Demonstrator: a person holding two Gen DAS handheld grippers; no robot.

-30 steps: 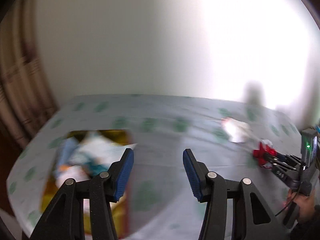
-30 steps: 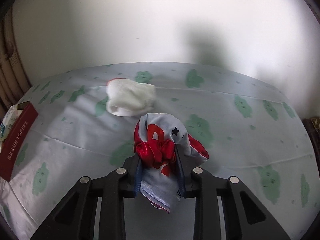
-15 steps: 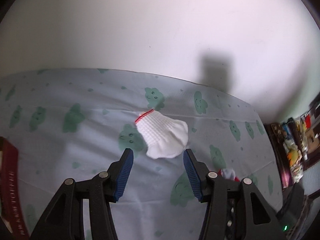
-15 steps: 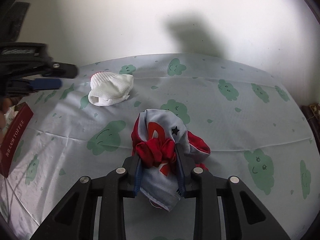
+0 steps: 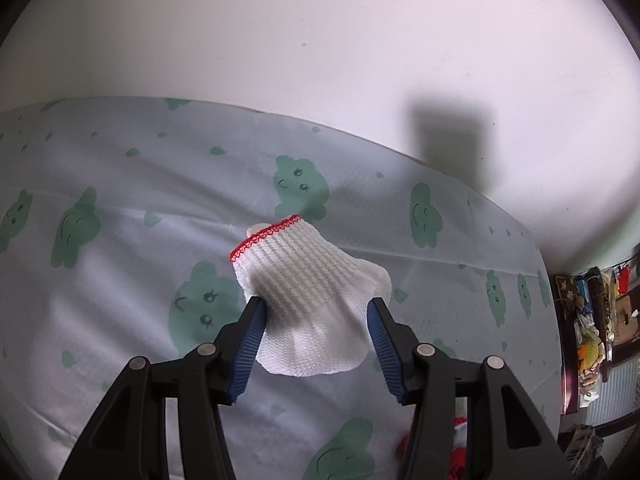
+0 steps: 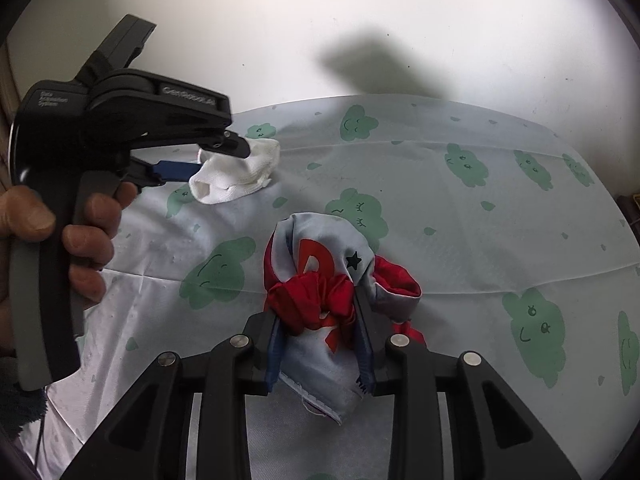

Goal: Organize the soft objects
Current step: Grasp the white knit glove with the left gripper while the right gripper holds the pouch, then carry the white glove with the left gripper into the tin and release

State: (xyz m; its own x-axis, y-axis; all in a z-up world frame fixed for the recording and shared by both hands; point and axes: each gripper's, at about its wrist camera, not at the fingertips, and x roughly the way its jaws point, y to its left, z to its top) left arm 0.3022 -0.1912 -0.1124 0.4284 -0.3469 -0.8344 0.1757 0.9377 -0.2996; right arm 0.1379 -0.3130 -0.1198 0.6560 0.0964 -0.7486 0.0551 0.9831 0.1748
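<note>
A white knit sock with a red rim [image 5: 308, 284] lies on the cloud-print sheet [image 5: 120, 200]. My left gripper [image 5: 316, 312] is open, its blue pads on either side of the sock. The sock [image 6: 236, 176] and left gripper [image 6: 216, 156] also show in the right wrist view. My right gripper [image 6: 318, 320] is shut on a bunched red and pale blue cloth [image 6: 320, 264] and holds it on the sheet [image 6: 480, 208].
A white wall [image 5: 320, 60] stands behind the covered surface. A cluttered shelf [image 5: 596, 320] is at the far right in the left wrist view. A little red cloth [image 5: 456, 452] shows low in that view.
My left gripper swung right from the box of items and closed in on the white sock, which now sits between its pads. My right gripper kept its hold on the cloth.
</note>
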